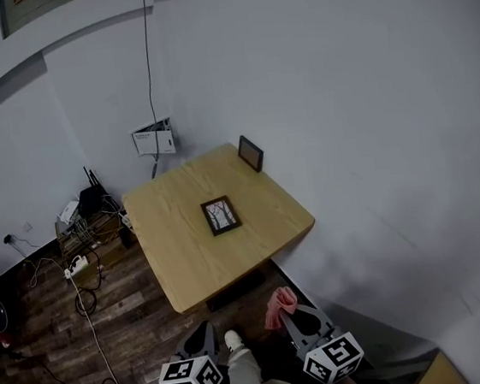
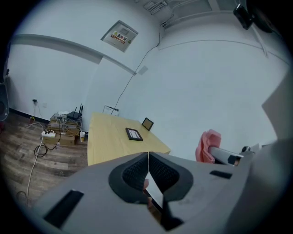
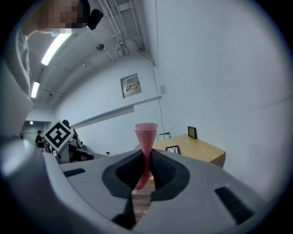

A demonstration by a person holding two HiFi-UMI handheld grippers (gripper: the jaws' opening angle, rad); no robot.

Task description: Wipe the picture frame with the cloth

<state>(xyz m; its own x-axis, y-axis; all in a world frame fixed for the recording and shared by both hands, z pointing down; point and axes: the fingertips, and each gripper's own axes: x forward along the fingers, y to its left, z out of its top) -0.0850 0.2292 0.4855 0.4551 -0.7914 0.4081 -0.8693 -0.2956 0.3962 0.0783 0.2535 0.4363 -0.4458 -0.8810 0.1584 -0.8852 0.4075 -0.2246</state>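
Observation:
A dark picture frame [image 1: 221, 215] lies flat near the middle of the wooden table [image 1: 188, 262]; it also shows as the frame [image 2: 134, 134] in the left gripper view and the frame [image 3: 172, 149] in the right gripper view. My right gripper [image 1: 290, 312] is shut on a pink cloth [image 1: 279, 305], well short of the table's near edge. The cloth [image 3: 146, 137] stands up between its jaws. My left gripper [image 1: 203, 337] is shut with nothing in it, its jaws meeting at the tips [image 2: 149, 155].
A second small frame [image 1: 250, 153] stands upright at the table's far right corner by the white wall. Left of the table, boxes, a router and a power strip [image 1: 77, 266] with trailing cables lie on the wooden floor. A shoe [image 1: 233, 341] shows between the grippers.

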